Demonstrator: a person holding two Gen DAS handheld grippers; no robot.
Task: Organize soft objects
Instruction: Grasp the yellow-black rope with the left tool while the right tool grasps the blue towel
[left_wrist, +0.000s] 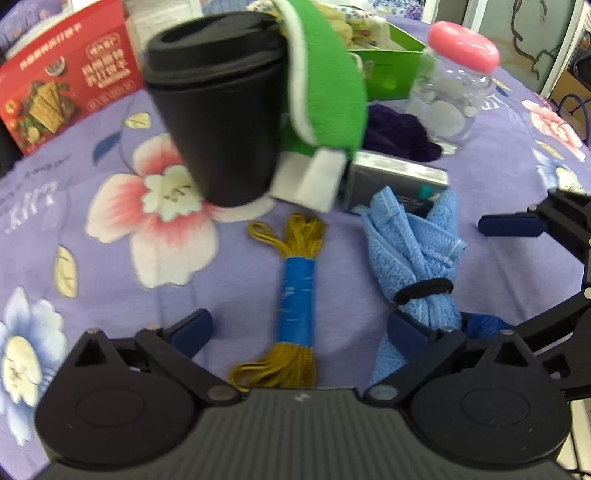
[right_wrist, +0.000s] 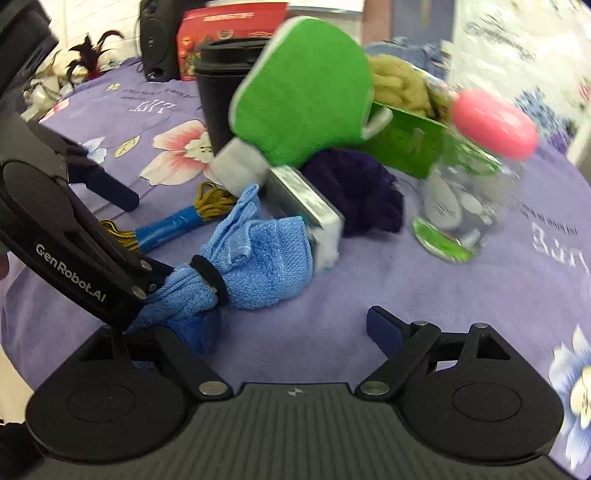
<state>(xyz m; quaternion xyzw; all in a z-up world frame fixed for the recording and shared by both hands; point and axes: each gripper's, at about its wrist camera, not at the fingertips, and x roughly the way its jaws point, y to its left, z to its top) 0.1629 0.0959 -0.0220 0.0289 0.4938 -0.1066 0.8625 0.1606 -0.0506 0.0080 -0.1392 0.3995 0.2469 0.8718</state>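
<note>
At lower centre, the spread left gripper (left_wrist: 299, 328) straddles the yarn skein (left_wrist: 295, 295); pinch its blue band squarely. The right gripper (right_wrist: 291, 332) gapes beside the blue towel bundle (right_wrist: 258, 266).

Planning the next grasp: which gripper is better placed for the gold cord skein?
Left. Its open jaws already straddle the gold cord skein. The right gripper sits beside the blue towel bundle, farther from it.
</note>
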